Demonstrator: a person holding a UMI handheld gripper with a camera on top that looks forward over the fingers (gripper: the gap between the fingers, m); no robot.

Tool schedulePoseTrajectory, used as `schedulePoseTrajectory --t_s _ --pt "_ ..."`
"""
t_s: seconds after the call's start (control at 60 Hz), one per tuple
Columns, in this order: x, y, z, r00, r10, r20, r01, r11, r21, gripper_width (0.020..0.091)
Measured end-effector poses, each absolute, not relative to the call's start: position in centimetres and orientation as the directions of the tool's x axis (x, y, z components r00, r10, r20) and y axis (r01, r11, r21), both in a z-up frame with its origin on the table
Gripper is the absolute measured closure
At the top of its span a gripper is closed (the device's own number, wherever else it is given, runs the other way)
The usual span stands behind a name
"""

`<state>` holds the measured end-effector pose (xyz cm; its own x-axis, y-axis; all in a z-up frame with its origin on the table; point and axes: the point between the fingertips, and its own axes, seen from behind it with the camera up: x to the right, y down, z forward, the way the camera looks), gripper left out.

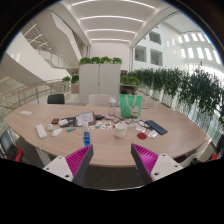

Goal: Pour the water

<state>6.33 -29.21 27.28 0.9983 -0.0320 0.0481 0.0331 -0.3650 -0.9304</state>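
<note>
A blue bottle (87, 137) stands on the long oval wooden table (110, 148), just ahead of my left finger. A white cup (121, 129) sits further on, near the table's middle. My gripper (110, 160) hangs above the table's near edge, open, with its magenta pads (146, 157) wide apart and nothing between them.
Papers, a phone and small items lie on the left half of the table (55, 128). A red dish (157, 127) and a dark object (143, 135) lie on the right. Green containers (129, 104) stand at the far side. Chairs ring the table; planters line the right.
</note>
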Motion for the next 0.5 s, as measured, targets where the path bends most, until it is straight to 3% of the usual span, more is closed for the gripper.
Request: schedulePoseTrajectory --t_s 0.067,0.333,0.5 --pt "7.5 -27.8 26.1 0.999 0.002 0.035 0.034 -0.333 -0.942 0.0265" --pt "-4.7 -16.1 14.8 0.994 0.107 -0.034 -0.004 -0.269 -0.963 0.0271" --pt "-7.5 -6.5 10.8 0.995 0.096 0.001 0.024 -0.232 -0.972 0.0276"
